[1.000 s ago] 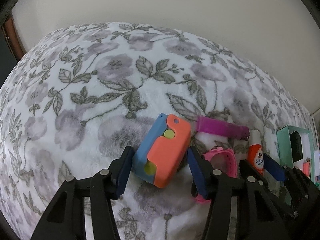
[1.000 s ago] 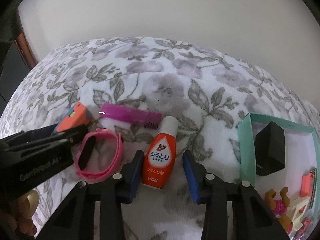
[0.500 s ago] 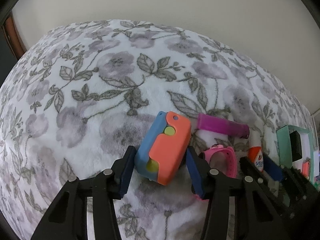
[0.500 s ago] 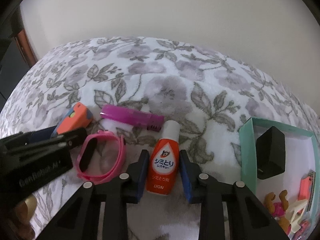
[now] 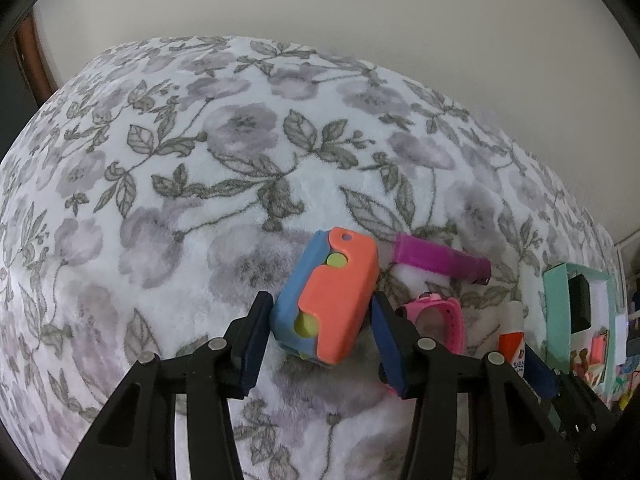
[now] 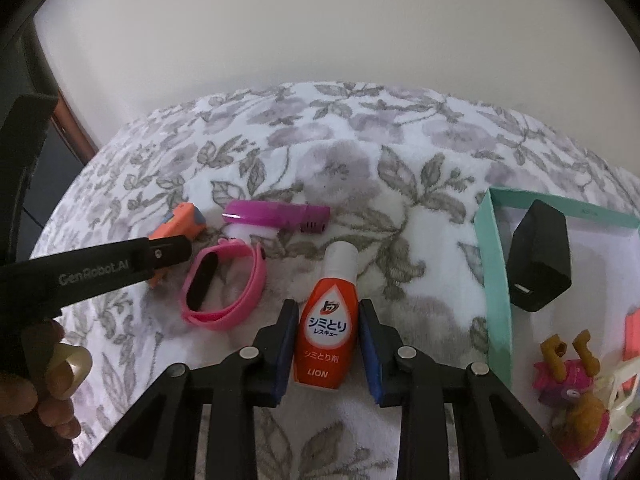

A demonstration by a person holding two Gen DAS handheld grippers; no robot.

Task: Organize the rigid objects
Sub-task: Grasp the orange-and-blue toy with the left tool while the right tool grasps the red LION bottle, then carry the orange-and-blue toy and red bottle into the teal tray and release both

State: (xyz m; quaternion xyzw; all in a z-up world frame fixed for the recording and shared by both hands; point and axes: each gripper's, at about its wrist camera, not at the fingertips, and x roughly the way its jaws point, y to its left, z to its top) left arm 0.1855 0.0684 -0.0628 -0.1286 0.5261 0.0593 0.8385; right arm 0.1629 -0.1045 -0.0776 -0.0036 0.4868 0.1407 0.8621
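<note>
My left gripper (image 5: 318, 326) is shut on the orange and blue toy block (image 5: 326, 296), its blue pads against both sides of it on the floral blanket. My right gripper (image 6: 328, 328) is shut on the orange stain-remover bottle (image 6: 326, 320) with a white cap, which lies between its pads. In the right wrist view the toy block (image 6: 182, 218) shows behind the left gripper's arm. A pink wristband (image 6: 224, 280) and a magenta tube (image 6: 276, 214) lie between the two grippers; both also show in the left wrist view, wristband (image 5: 438, 320) and tube (image 5: 440, 260).
A teal-rimmed box (image 6: 496, 264) stands at the right, holding a black charger (image 6: 540, 256) and several small toys (image 6: 572, 380). The box also shows in the left wrist view (image 5: 554, 308). The floral blanket (image 5: 200, 200) stretches left and back to a pale wall.
Both grippers have closed: the left onto the toy block, the right onto the bottle. The right view has tilted up, as if the bottle is rising.
</note>
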